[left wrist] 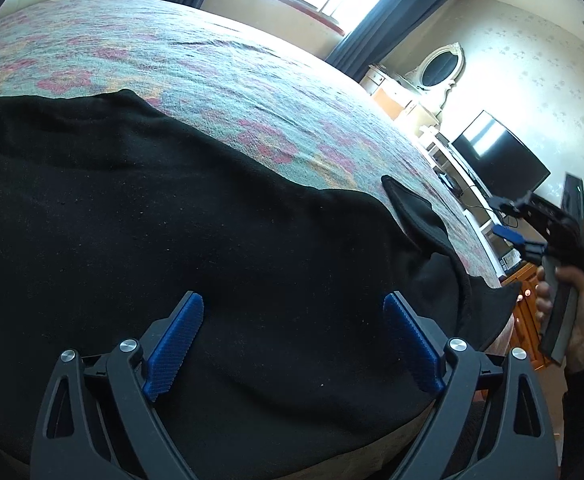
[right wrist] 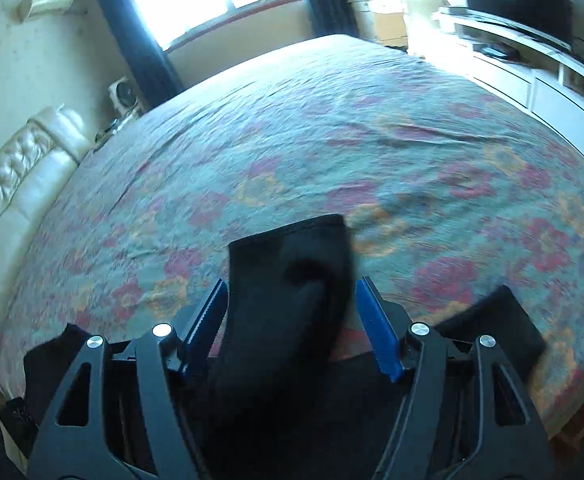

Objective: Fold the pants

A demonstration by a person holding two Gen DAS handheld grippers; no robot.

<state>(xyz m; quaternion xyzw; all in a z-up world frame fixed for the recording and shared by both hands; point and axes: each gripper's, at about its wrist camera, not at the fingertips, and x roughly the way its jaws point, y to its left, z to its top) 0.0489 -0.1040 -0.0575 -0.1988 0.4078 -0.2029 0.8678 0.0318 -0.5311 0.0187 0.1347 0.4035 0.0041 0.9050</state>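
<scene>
Black pants (left wrist: 171, 208) spread across floral bed (left wrist: 211, 68) for folding; left tool (left wrist: 292, 340) open above cloth, right tool (right wrist: 292, 328) open astride a leg end, gripping nothing.

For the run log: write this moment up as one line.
stage: fold not yet begun | black fabric pants spread on floral bedspread | left claw open above pants | right claw open around a pant end
</scene>
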